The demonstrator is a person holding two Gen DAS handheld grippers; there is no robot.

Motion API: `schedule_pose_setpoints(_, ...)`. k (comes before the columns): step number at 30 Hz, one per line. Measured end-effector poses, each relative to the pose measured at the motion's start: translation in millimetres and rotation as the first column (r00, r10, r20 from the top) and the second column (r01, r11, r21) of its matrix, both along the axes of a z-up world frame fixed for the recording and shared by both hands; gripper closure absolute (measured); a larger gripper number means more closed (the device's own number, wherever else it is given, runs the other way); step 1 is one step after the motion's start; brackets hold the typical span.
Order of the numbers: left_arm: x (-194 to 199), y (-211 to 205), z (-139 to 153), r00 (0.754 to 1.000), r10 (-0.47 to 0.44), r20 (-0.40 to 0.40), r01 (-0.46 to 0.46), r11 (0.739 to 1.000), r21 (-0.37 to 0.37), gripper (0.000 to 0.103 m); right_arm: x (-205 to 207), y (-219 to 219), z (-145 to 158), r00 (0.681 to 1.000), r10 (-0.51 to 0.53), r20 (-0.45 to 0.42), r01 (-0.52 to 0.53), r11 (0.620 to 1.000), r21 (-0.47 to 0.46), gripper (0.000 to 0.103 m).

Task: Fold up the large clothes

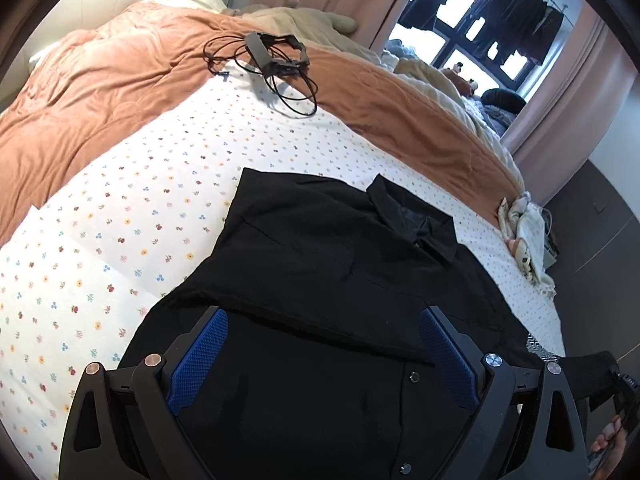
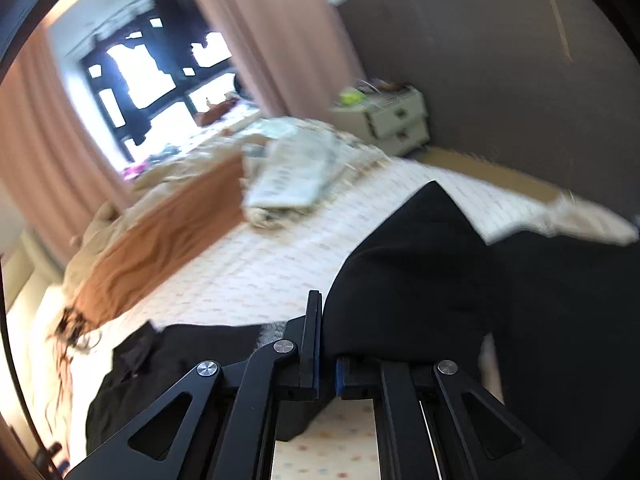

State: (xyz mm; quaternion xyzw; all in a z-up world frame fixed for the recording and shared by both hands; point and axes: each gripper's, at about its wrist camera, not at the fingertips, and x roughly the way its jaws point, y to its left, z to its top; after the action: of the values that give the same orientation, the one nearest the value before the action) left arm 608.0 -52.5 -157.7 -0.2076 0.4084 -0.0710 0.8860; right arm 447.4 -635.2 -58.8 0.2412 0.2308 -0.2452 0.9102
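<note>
Black shirt (image 1: 320,264) is lying front-up on the floral bedsheet (image 1: 120,216), collar pointing toward the orange quilt (image 1: 100,92). Left gripper (image 1: 324,354) is hovering above the shirt's button placket, jaws standing wide apart and holding nothing. Right gripper (image 2: 328,368) is pinching a raised fold of the shirt, jaws closed on the fabric.

The left gripper (image 1: 324,344) is a matte black frame whose two fingers carry blue pads (image 1: 200,360) with a fine diamond grain, flanked by wedge-shaped arms with triangular cut-outs. Round pivot screws cap the linkage, copper-toned on the left side and silver or bluish on the right. The right gripper (image 2: 326,364) has the same black arms with triangular cut-outs, silver screws, and thin blue pad edges.
</note>
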Motion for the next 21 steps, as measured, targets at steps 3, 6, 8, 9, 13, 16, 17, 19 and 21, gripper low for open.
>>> schedule_pose_setpoints(3,-1,10,4,1.0,0.013,0.006,-0.013,1.0,-0.026,0.006,14,29,32,0.998,0.054,0.027,-0.052,0.997,-0.065,0.097)
schedule_pose_setpoints(6,-1,22,7,1.0,0.024,0.005,-0.024,0.998,-0.056,0.006,29,58,58,0.994,0.099,0.042,-0.095,0.99,-0.1,0.097)
schedule_pose_setpoints(8,-1,31,10,0.999,0.035,0.007,-0.034,0.997,-0.07,0.006,41,79,75,0.99,0.133,0.049,-0.126,0.985,-0.121,0.097)
schedule_pose_setpoints(9,-1,34,12,0.999,0.039,0.009,-0.038,0.996,-0.075,0.006,45,90,82,0.988,0.147,0.051,-0.139,0.981,-0.132,0.097)
schedule_pose_setpoints(13,-3,54,16,0.997,0.071,0.012,-0.069,0.991,-0.117,0.006,70,139,111,0.975,0.218,0.051,-0.206,0.962,-0.182,0.097)
schedule_pose_setpoints(16,-4,68,17,0.995,0.096,0.012,-0.093,0.986,-0.139,0.006,88,172,121,0.964,0.262,0.04,-0.248,0.945,-0.211,0.097)
schedule_pose_setpoints(17,-5,73,18,0.995,0.102,0.012,-0.099,0.984,-0.146,0.006,94,184,123,0.96,0.276,0.034,-0.262,0.94,-0.22,0.097)
schedule_pose_setpoints(19,-6,82,17,0.994,0.108,0.011,-0.105,0.982,-0.156,0.006,108,210,125,0.952,0.305,0.021,-0.291,0.927,-0.238,0.097)
schedule_pose_setpoints(21,-6,93,16,0.993,0.119,0.005,-0.117,0.98,-0.159,0.006,118,231,126,0.945,0.328,0.008,-0.316,0.914,-0.253,0.097)
